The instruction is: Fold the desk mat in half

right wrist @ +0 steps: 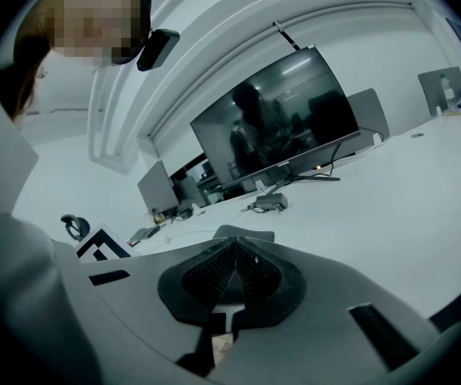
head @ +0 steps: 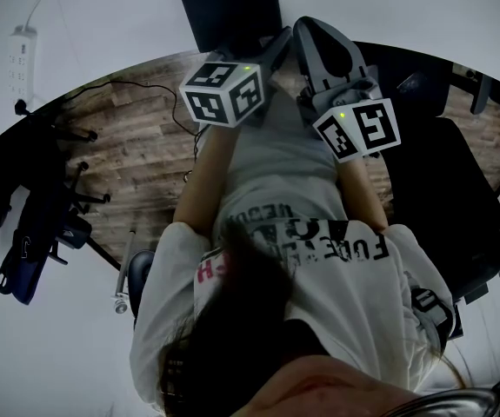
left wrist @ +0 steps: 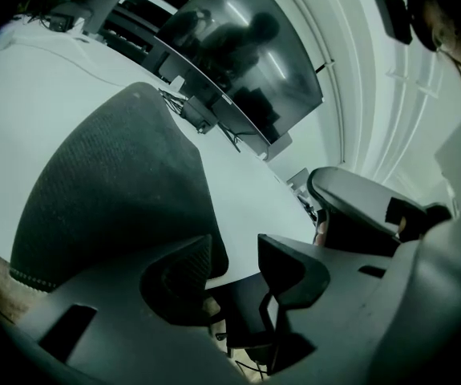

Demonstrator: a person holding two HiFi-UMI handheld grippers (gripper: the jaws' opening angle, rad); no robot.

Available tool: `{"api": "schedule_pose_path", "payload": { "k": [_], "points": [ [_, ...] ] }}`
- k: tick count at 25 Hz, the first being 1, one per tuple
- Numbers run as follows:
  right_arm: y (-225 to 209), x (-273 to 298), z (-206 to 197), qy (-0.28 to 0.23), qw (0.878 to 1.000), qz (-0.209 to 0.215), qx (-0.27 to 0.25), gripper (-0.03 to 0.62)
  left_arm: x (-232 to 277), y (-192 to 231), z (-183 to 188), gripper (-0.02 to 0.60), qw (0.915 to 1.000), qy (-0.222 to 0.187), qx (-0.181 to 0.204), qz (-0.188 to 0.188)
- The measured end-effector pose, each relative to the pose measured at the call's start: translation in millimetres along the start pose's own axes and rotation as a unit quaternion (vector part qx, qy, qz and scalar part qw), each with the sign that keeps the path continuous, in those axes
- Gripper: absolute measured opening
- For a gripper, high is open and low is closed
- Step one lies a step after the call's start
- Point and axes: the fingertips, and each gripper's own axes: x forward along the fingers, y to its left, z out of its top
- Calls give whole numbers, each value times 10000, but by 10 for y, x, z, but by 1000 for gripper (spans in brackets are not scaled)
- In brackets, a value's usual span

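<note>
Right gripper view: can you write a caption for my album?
Right gripper, jaws shut and empty, faces a big dark curved monitor on a white table.

The left gripper [left wrist: 235,257], held up just beside the right gripper [right wrist: 235,273], has its jaws apart and empty; the right gripper's jaws are pressed together.

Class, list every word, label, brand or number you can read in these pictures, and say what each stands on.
None reads clearly.
T-shirt: big dark print, upside down and partly under hair, not legible as words; pink letters beside it, mostly hidden.
Monitor: small mark on its lower edge, too small to read.
</note>
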Motion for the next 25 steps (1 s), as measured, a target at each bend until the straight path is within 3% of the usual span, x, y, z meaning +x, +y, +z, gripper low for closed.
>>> {"api": "schedule_pose_path", "payload": {
  "k": [10, 21, 25],
  "points": [
    [30, -44, -13, -28, 10000, -24, -6, 0, -37, 30, 9, 166, 9999, -50, -2, 90],
    [41, -90, -44, -23, 10000, -72, -1, 0, -112, 97, 58, 26, 9989, -296, -62, 352],
    [55, -85, -57, -15, 10000, -54, 13, 0, -115, 124, 42, 5, 9988, -275, -31, 403]
  ]
}}
